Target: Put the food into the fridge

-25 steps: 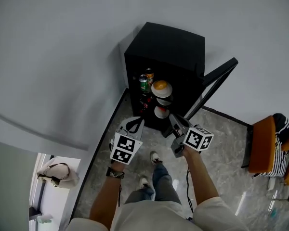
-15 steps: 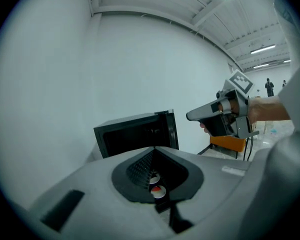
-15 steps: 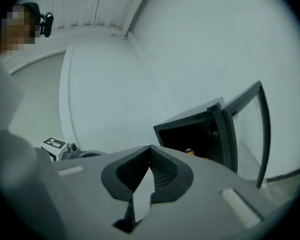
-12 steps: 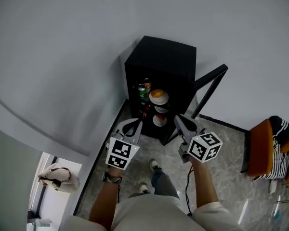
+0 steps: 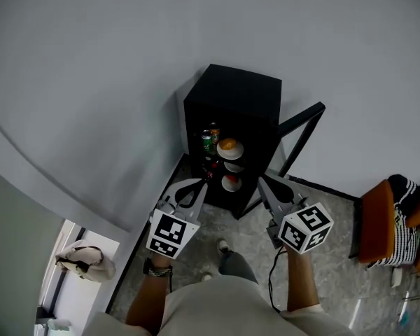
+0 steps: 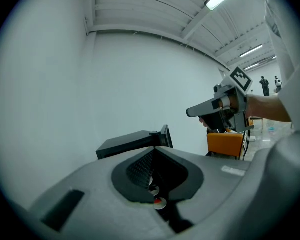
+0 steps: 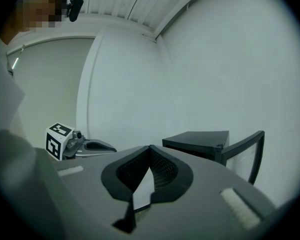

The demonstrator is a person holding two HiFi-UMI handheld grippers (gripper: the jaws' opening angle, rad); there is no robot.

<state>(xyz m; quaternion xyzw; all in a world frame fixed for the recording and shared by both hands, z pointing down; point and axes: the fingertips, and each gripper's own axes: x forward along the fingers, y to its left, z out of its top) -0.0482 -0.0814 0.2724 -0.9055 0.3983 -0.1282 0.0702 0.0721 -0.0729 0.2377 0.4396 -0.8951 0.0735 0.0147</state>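
Black, box-shaped mini fridge (image 5: 232, 93) standing on the grey stone-patterned floor (image 5: 332, 222) against pale walls, its black-framed door (image 5: 301, 128) swung wide open to the person's right. The food lies inside the cabinet. A white plate carrying a round orange item (image 5: 229, 148) sits on an upper shelf, a green drinks can (image 5: 206, 141) stands just beside it on the left, and a second white dish (image 5: 229, 182) sits on the shelf below. The left tool (image 5: 195, 189) and the right tool (image 5: 264, 182) are held in front of the open cabinet, apart from it, with their noses pointing toward it. The stored food lies ahead of and between them. In each gripper view the jaws stand together at their tips with nothing between them, so both tools are empty. No food is visible outside the fridge, so the remaining step is probably to close the door. That move turns on one relation: the door's free edge, its long axis upright, projects outward ahead and to the right of the right tool. This places it nearer to that tool than to the left one.
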